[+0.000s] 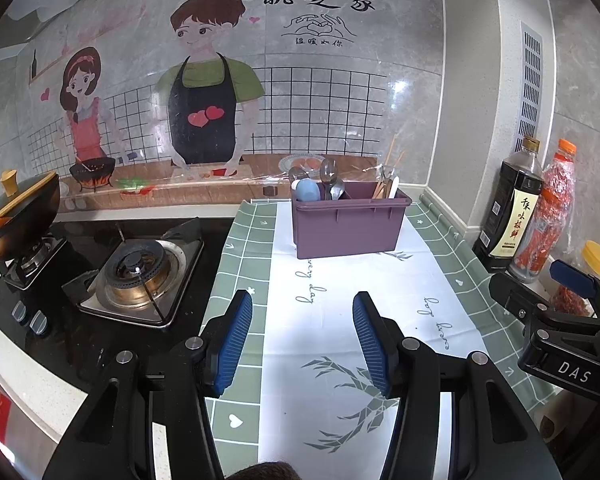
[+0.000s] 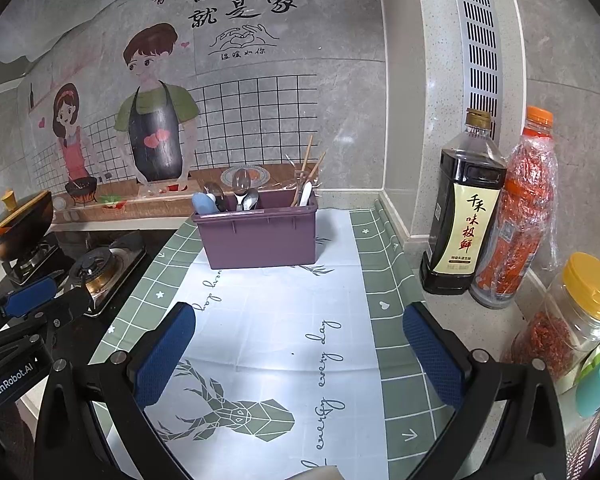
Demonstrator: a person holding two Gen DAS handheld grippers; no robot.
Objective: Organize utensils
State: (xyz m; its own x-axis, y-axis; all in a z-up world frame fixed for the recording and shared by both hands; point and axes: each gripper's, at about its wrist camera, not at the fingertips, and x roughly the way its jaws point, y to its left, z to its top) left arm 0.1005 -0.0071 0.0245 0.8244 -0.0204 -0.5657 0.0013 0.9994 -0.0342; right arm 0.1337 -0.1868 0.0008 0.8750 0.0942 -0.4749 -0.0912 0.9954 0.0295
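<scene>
Purple plastic utensil caddy [image 1: 350, 222] upper centre on green-and-white deer-print mat [image 1: 380, 300], metal spoons [image 1: 332, 182] and wooden chopsticks [image 1: 384, 184] upright inside, left gripper [image 1: 302, 344] and right gripper [image 2: 300, 356] both spread wide, empty, bottom of frame.

Purple caddy [image 1: 348, 228] sitting upright on mat; metal spoons [image 1: 331, 180] standing in left compartment, chopsticks [image 1: 388, 168] leaning in right.
</scene>
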